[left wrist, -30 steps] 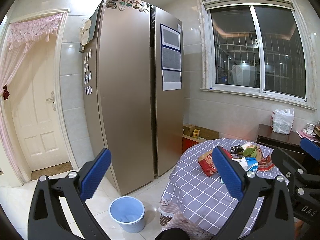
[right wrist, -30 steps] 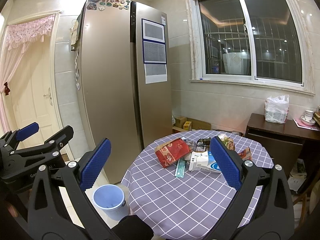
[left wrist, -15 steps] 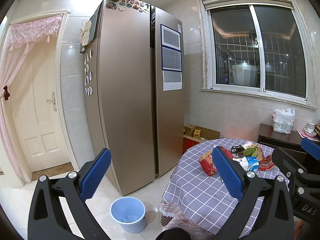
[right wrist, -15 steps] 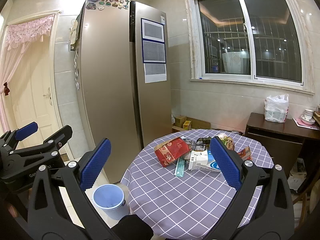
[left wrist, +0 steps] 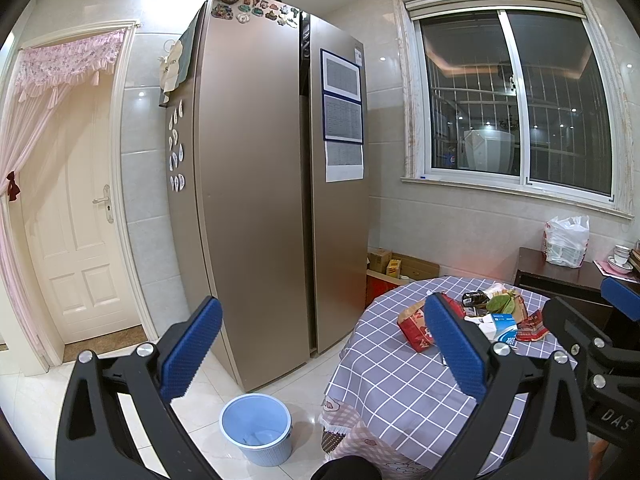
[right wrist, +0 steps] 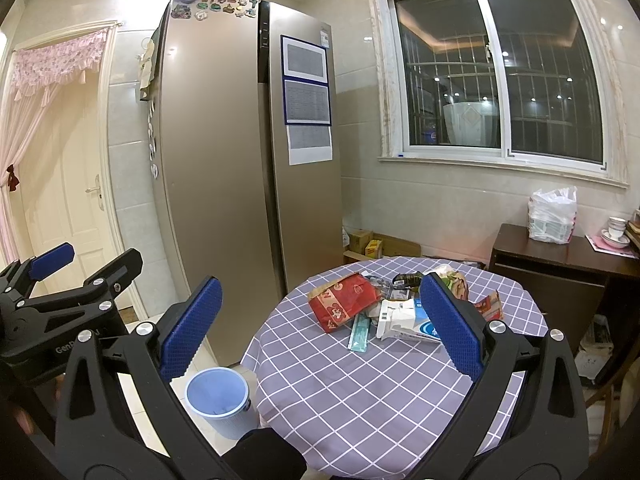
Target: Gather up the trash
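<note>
- Blue pads lined the jaws of both grippers, and both pairs of jaws stood wide open with nothing in them.
- The left gripper was held up in the air, away from the counter.
- The right gripper was also up in the air, above the near side of the counter.
- The counter was round and had a purple cloth with white squares.
- The trash lay in a heap on the far part of the counter.
- In the heap, a red paper bag lay at the left, touching a white and blue carton.
- A thin green packet lay in front of the red paper bag.
- Some green leaves sat at the back of the heap.
- A blue bin stood on the floor just beside the counter, near the big brown fridge.
- A white plastic bag sat on a dark wooden cabinet under the window.
</note>
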{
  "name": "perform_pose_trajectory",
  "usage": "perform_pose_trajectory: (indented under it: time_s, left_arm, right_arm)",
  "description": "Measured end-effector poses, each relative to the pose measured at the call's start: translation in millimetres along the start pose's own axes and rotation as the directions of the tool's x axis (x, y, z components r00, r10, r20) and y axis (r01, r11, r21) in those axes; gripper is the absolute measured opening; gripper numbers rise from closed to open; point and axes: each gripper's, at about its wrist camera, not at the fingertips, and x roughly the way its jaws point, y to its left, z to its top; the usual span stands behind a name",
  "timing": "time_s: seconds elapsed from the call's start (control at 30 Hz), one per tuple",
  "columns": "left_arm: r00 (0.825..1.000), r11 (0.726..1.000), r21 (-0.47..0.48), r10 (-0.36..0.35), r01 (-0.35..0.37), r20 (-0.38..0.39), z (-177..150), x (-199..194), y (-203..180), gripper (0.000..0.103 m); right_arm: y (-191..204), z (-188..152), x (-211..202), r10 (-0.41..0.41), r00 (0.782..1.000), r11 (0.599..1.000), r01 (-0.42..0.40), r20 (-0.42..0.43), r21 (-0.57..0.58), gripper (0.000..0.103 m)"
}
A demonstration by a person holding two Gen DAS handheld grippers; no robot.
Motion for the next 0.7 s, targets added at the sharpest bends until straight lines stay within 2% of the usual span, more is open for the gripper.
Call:
perform_pose_trajectory:
  time_s: [0.7]
  left_arm:
    - [1.0, 1.0, 0.001, 0.0, 0.0, 0.002, -2.1, -0.7, -1.3, 0.099]
  right_arm:
    - [-1.6, -2.9, 2.4, 0.001, 1.0, 1.0, -0.001, 0.001, 0.0, 0.097]
